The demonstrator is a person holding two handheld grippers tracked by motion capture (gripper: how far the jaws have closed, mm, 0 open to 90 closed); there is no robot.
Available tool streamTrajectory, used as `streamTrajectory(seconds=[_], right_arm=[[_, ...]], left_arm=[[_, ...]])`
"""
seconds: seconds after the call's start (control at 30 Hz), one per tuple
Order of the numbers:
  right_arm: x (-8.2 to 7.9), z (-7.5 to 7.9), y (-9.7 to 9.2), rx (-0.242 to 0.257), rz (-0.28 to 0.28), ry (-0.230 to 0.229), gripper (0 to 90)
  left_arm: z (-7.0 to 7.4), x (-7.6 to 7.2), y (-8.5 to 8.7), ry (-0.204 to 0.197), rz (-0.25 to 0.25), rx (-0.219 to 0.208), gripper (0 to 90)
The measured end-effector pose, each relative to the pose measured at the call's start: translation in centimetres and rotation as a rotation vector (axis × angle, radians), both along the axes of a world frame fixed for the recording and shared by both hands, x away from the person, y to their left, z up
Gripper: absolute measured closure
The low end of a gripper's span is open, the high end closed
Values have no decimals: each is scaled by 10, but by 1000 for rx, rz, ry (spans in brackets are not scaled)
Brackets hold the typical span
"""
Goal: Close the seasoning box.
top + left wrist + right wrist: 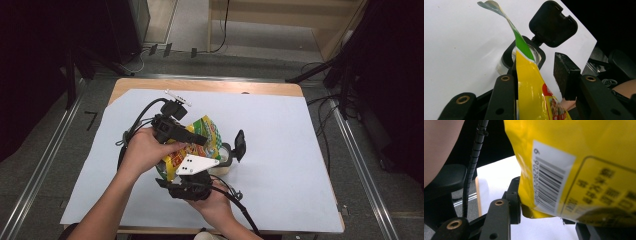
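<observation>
A yellow and green snack bag [207, 131] hangs tilted over a clear container [226, 159] whose black flip lid [240, 144] stands open. My left gripper [202, 140] reaches in from the left near the bag's top. In the left gripper view the bag [529, 82] lies against one jaw while the other pad stands apart from it, and its twisted top edge rises past the container's black rim [507, 53] and the lid [552, 23]. My right gripper [186, 159] holds the bag from below. In the right gripper view the jaws close on the bag's barcode end [574, 150].
A pale blue sheet [280, 140] covers most of the wooden table [210, 86]. Metal rails run along the floor on both sides, and cables lie beyond the far edge. Both cables trail back toward the person.
</observation>
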State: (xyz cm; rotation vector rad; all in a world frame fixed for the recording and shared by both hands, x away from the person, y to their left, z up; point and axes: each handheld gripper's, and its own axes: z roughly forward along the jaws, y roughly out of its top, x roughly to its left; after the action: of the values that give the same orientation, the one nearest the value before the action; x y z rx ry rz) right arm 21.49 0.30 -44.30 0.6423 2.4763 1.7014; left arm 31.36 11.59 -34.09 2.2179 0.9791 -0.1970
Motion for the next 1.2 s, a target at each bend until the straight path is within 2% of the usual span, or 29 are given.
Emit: streamTrajectory(seconds=[0.23,0.5,0.7,1.2], right_arm=[[2,-2,1,-1,0,12,613],[3,-3,1,-13,4,14,612],[4,-2,1,-16,5,19,613],[5,2,1,-16,11,39,612]], left_arm=[[-3,2,-1,1,5,15,664],[-5,6,2,23,1,-3,672],[-6,7,2,20,0,-5,665],[-5,10,5,54,21,-30,666]])
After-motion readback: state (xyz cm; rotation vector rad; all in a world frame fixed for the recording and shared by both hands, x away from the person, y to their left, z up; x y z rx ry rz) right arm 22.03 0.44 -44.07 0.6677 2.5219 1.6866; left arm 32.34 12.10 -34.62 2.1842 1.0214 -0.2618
